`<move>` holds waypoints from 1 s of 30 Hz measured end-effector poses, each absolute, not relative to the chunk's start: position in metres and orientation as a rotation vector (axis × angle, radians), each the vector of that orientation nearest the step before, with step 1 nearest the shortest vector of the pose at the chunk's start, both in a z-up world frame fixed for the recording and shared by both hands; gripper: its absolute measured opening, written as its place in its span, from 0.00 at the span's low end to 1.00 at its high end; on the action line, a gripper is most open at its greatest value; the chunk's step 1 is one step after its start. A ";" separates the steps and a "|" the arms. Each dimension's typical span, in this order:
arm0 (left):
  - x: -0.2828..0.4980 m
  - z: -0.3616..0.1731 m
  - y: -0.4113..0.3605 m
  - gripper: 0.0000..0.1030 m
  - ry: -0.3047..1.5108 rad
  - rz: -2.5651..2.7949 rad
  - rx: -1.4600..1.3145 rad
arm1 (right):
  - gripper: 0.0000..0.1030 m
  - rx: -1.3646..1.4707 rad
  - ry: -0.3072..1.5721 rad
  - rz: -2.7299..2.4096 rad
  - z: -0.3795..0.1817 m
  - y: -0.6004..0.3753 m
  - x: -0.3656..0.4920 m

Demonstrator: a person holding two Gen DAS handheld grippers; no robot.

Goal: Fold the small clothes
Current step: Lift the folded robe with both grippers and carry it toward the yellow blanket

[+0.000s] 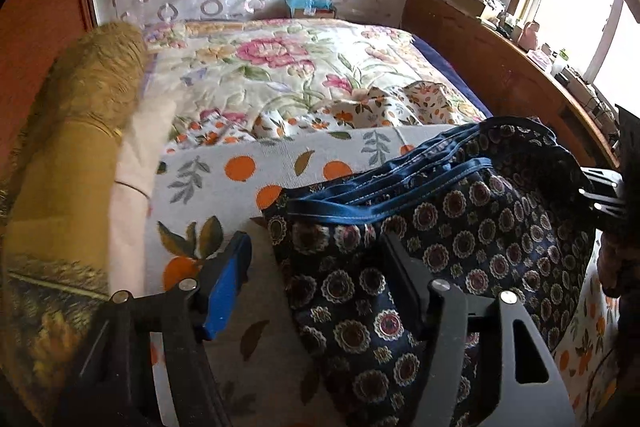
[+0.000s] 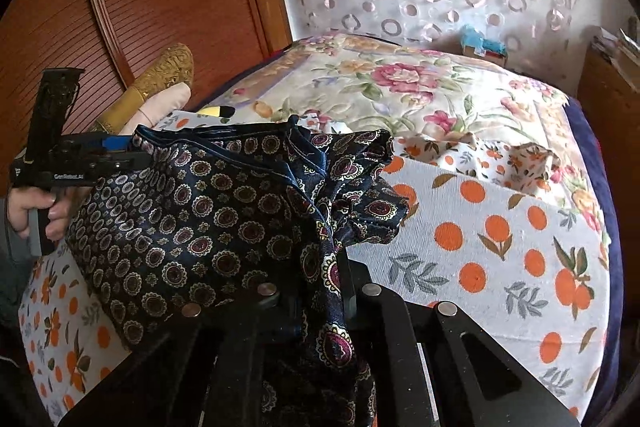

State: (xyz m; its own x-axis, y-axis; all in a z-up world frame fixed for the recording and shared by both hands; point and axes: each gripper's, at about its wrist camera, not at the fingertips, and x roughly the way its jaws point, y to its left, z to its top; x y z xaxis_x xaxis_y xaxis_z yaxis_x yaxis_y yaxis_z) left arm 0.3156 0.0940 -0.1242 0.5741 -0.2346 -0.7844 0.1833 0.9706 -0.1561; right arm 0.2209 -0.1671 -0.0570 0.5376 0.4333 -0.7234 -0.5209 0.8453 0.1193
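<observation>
A navy garment (image 1: 460,227) with a medallion print and blue trim hangs lifted above the orange-print sheet (image 1: 240,167). In the left wrist view my left gripper (image 1: 316,279) stands open. The garment's left edge lies between its jaws, and the blue pad (image 1: 228,283) is clear of the cloth. The right gripper's black tip (image 1: 604,195) shows at the garment's far right side. In the right wrist view my right gripper (image 2: 320,267) is shut on a bunched fold of the garment (image 2: 192,219). A hand (image 2: 36,211) holds the left gripper (image 2: 92,155) at the garment's upper left corner.
A floral quilt (image 1: 280,67) covers the far half of the bed, with a crumpled orange-print cloth (image 1: 400,103) on it. A gold bolster (image 1: 92,87) and pale pillow (image 1: 140,147) lie at the left. A cluttered wooden shelf (image 1: 500,67) runs along the right, and a wooden door (image 2: 140,7) stands behind.
</observation>
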 end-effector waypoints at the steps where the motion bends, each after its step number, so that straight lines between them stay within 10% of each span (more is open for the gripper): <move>1: 0.316 -0.125 0.095 0.62 0.920 -0.251 -0.070 | 0.10 -0.113 0.829 0.568 -0.057 -0.158 0.225; 3: 0.316 -0.124 0.095 0.55 0.916 -0.258 -0.079 | 0.10 -0.108 0.831 0.568 -0.056 -0.154 0.227; 7: 0.313 -0.123 0.094 0.09 0.925 -0.354 -0.134 | 0.10 -0.111 0.814 0.572 -0.051 -0.153 0.226; 30: 0.210 0.000 0.148 0.07 0.539 -0.166 -0.069 | 0.10 -0.254 0.490 0.702 0.053 -0.087 0.196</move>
State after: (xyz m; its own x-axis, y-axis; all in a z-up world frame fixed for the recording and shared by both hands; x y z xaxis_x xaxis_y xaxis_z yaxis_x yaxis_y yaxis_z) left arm 0.2097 0.1480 0.0002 0.8453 -0.1757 -0.5046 0.1394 0.9842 -0.1091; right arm 0.1956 -0.0874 0.0528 0.6573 0.5542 -0.5108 -0.6705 0.7395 -0.0605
